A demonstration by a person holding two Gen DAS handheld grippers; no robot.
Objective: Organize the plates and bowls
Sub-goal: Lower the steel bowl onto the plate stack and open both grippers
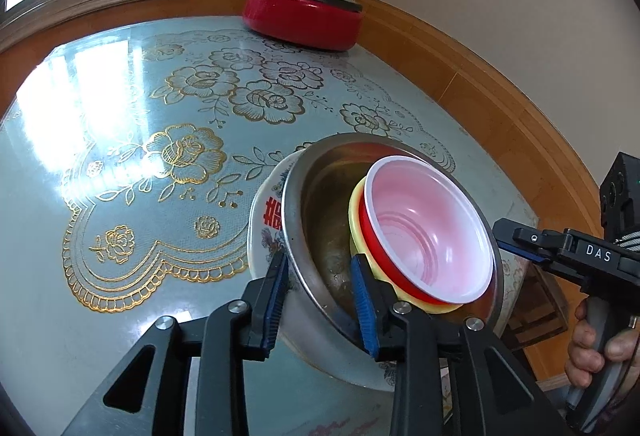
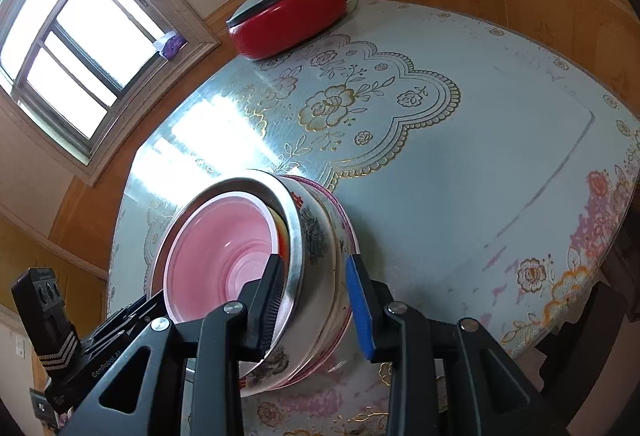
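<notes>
A nested stack is held tilted above the table. A white floral ceramic bowl [image 1: 264, 232] carries a steel bowl [image 1: 320, 196], then a yellow bowl [image 1: 356, 212], then a red plastic bowl with a pink-white inside [image 1: 424, 232]. My left gripper [image 1: 320, 300] is shut on the stack's near rim. My right gripper [image 2: 316, 300] straddles the opposite rim, with one finger inside the steel bowl [image 2: 294, 236] and one outside the ceramic bowl [image 2: 320, 276] and a pink-rimmed dish [image 2: 344, 220]. Whether its pads touch the stack is unclear. It also shows in the left wrist view [image 1: 516, 244].
The round table [image 1: 120, 108] has a glossy pale-blue cloth with gold flowers. A red electric pan with a grey lid [image 1: 304, 12] stands at its far edge by the wall. A window [image 2: 68, 48] is to the left. A wooden chair [image 1: 536, 300] shows under the table's edge.
</notes>
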